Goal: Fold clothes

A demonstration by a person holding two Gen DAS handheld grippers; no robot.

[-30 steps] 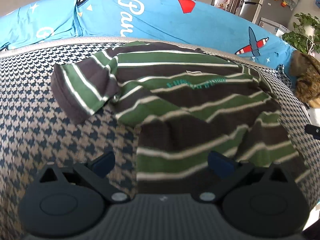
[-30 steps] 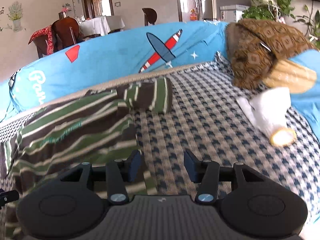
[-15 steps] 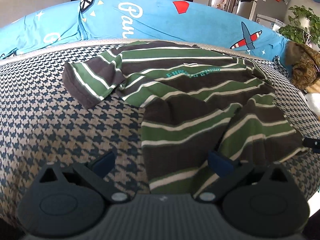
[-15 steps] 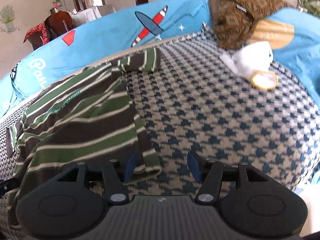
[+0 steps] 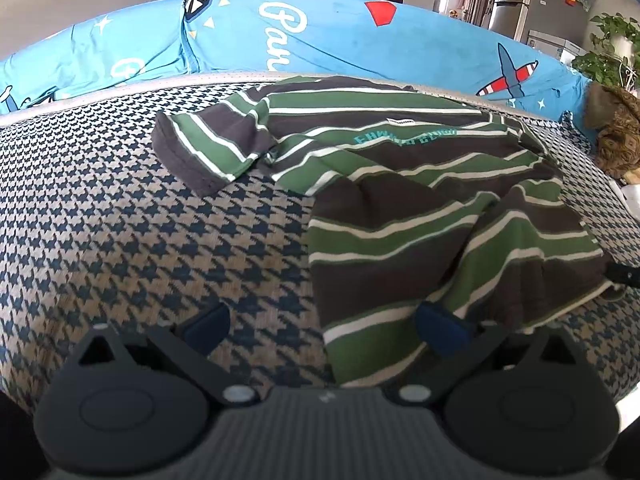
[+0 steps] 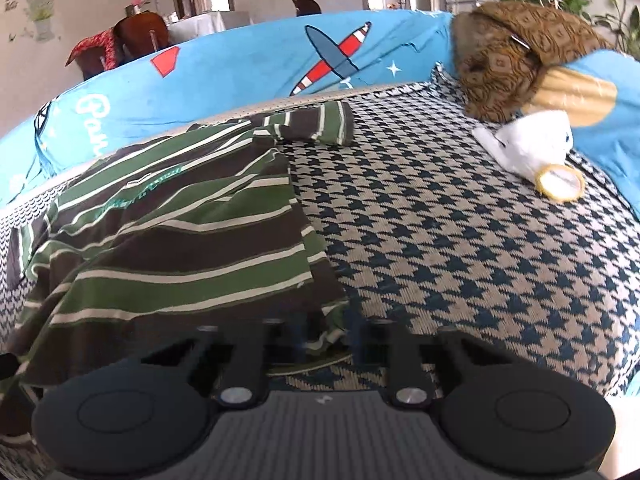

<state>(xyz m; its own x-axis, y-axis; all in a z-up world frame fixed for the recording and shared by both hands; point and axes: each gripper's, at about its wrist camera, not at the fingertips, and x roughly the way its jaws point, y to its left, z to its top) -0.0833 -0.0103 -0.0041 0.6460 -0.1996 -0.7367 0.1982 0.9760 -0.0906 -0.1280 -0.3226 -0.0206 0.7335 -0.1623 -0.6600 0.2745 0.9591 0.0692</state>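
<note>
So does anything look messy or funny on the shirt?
Yes. The striped shirt isn't lying flat: a big wrinkle runs down its lower half, and the bottom edge near the right hand-held gripper is bunched and curled. One sleeve sticks out sideways. Nothing looks torn or spilled.
</note>
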